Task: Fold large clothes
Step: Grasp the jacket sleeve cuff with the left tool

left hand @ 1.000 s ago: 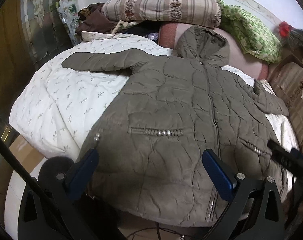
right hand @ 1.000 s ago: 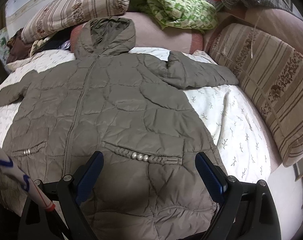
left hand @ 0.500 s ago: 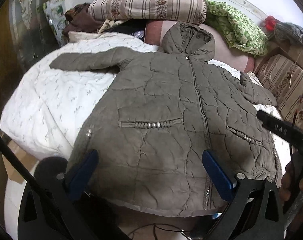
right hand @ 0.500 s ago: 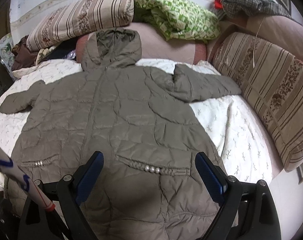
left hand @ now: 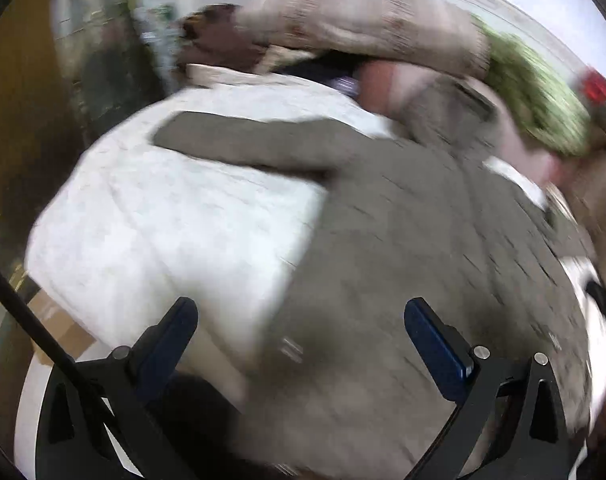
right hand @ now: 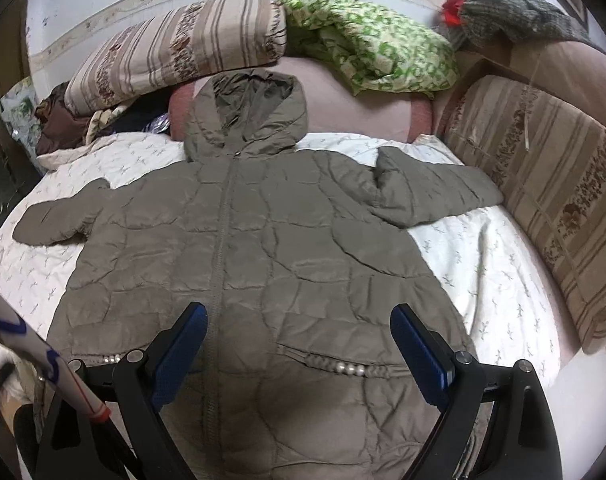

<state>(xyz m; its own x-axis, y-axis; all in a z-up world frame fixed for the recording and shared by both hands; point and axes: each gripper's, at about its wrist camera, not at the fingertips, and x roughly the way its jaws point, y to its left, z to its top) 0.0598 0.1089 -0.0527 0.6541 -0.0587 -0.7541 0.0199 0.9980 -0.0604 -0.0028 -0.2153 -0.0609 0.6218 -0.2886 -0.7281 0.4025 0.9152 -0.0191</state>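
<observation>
Lying zip-up on the white bedspread (right hand: pixel 483 264), the olive jacket (right hand: pixel 287 248) runs hem-near to hood-far. Its left sleeve (left hand: pixel 239 148) stretches ahead of the left gripper (left hand: pixel 299 332) — jaws apart, empty; the right gripper (right hand: pixel 299 336) — likewise apart — hovers over the hem.

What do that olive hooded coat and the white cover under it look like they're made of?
The olive hooded coat looks like quilted synthetic shell, probably nylon or polyester: slight sheen, puffy stitched panels. The white bed cover appears to be matte quilted cotton-like fabric with small printed sprigs.
</observation>
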